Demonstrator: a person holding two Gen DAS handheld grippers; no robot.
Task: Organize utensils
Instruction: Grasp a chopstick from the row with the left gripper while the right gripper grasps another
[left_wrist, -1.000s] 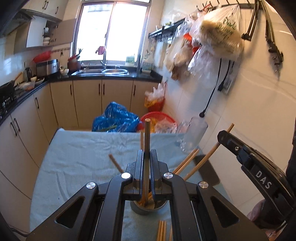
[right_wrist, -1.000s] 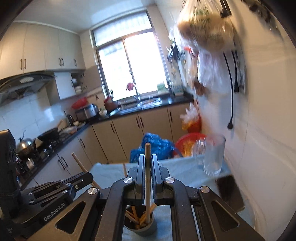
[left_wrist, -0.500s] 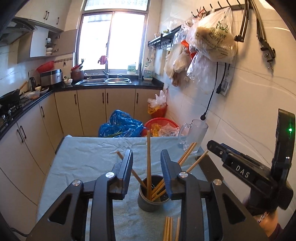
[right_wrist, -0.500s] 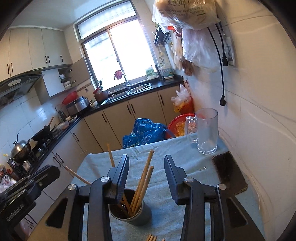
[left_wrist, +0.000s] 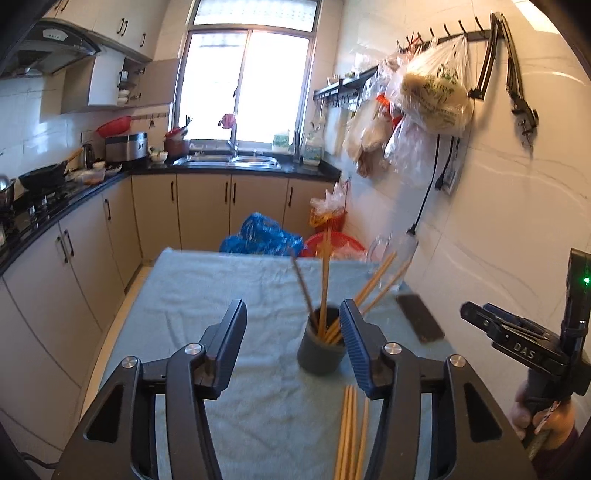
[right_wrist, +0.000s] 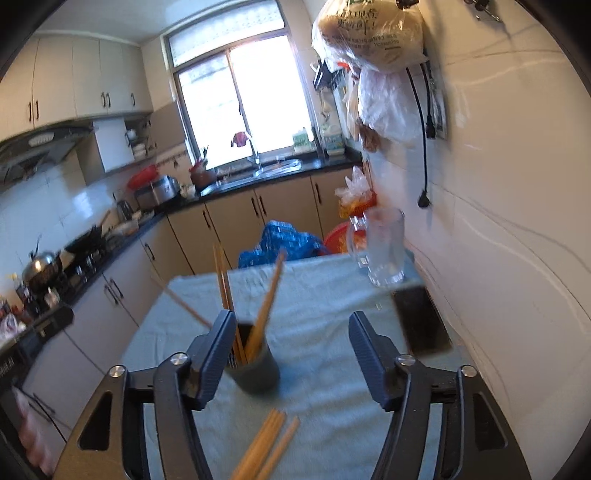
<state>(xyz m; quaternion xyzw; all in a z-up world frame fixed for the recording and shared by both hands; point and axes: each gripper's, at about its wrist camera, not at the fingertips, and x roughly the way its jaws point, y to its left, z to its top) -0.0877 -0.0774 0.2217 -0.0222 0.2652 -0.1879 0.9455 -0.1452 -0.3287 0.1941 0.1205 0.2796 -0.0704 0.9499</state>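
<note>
A dark grey cup (left_wrist: 320, 352) stands on the blue-grey table cloth (left_wrist: 207, 295) with several wooden chopsticks (left_wrist: 324, 280) leaning in it. More chopsticks (left_wrist: 351, 432) lie loose on the cloth in front of the cup. My left gripper (left_wrist: 293, 332) is open and empty, just short of the cup, which is by its right finger. My right gripper (right_wrist: 291, 339) is open and empty; the cup (right_wrist: 255, 369) with its chopsticks (right_wrist: 266, 299) stands by its left finger, and the loose chopsticks (right_wrist: 264, 446) lie below. The right gripper also shows at the right edge of the left wrist view (left_wrist: 480, 317).
A glass mug (right_wrist: 382, 247) stands at the table's far right corner by the tiled wall. A black phone (right_wrist: 421, 319) lies near it on the right edge. Kitchen cabinets and a stove line the left side. Bags hang on the right wall.
Both grippers were shut on a chopstick over the cup a second ago. Both opened and left their chopsticks in the cup, then drew back and widened further.
</note>
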